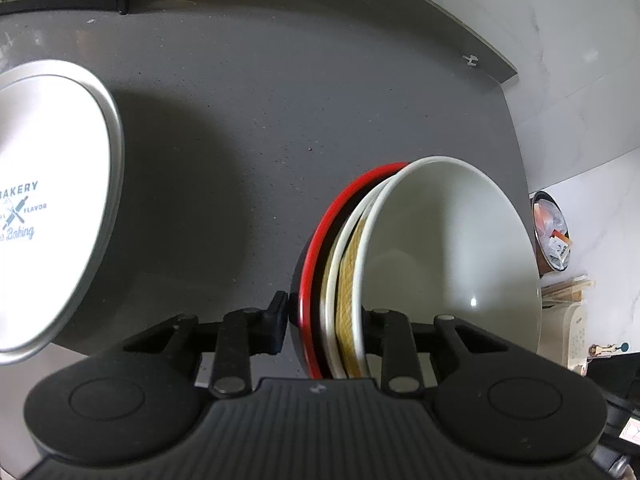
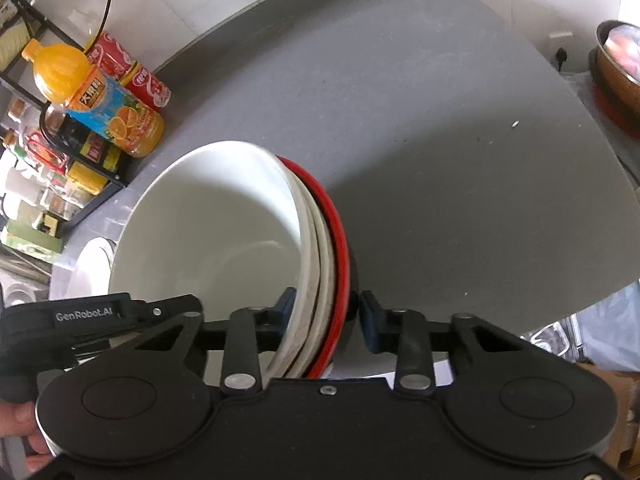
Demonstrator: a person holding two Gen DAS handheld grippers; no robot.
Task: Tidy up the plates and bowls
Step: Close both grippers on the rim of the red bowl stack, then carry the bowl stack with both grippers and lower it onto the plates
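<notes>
Both grippers clamped one nested stack of glossy round bowls (image 1: 440,248), red-rimmed outermost, between their fingers: left gripper (image 1: 324,320), right gripper (image 2: 326,312), above a matte speckled grey tabletop (image 1: 248,120).

The grey table (image 2: 460,152) lay bare across its middle and far side, open room for a claw. On the left, an orange juice bottle (image 2: 96,96), a red bottle (image 2: 136,72) and a black rack (image 2: 72,152) crowded the edge. The nested bowl stack (image 2: 224,232) filled the near ground, and a white bakery plate (image 1: 52,200) blocked the left side.
</notes>
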